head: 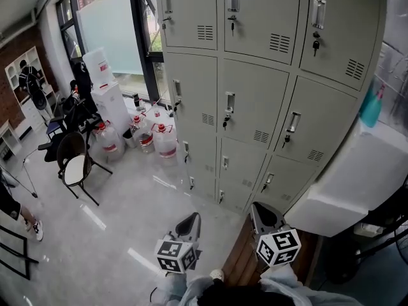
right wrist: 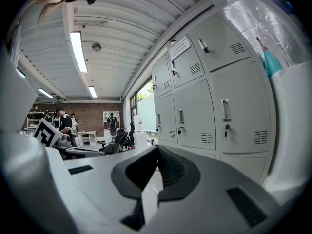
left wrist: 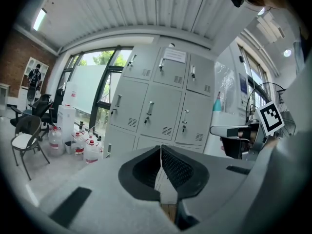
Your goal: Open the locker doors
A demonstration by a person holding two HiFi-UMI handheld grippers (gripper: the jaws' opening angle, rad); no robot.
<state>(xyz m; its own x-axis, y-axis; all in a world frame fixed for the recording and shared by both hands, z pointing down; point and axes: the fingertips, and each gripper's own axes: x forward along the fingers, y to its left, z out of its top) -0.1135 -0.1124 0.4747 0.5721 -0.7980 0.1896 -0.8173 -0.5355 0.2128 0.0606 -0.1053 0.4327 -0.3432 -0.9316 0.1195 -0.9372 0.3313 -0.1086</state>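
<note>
A bank of grey metal lockers [head: 255, 101] stands ahead of me, and every door I can see is closed, each with a handle and a key. Both grippers hang low in front of it, well short of the doors. The left gripper [head: 191, 225] is shut with nothing in it; its jaws meet at the tip in the left gripper view [left wrist: 161, 147], which looks at the lockers [left wrist: 156, 106]. The right gripper [head: 264, 217] is shut and empty too. In the right gripper view [right wrist: 157, 147] the lockers [right wrist: 204, 101] rise on the right.
Several water jugs [head: 156, 139] and stacked white containers [head: 105, 88] sit left of the lockers by the window. A folding chair [head: 73, 164] stands further left. A white cabinet [head: 357, 177] with a teal bottle [head: 371, 107] on it crowds the lockers' right side.
</note>
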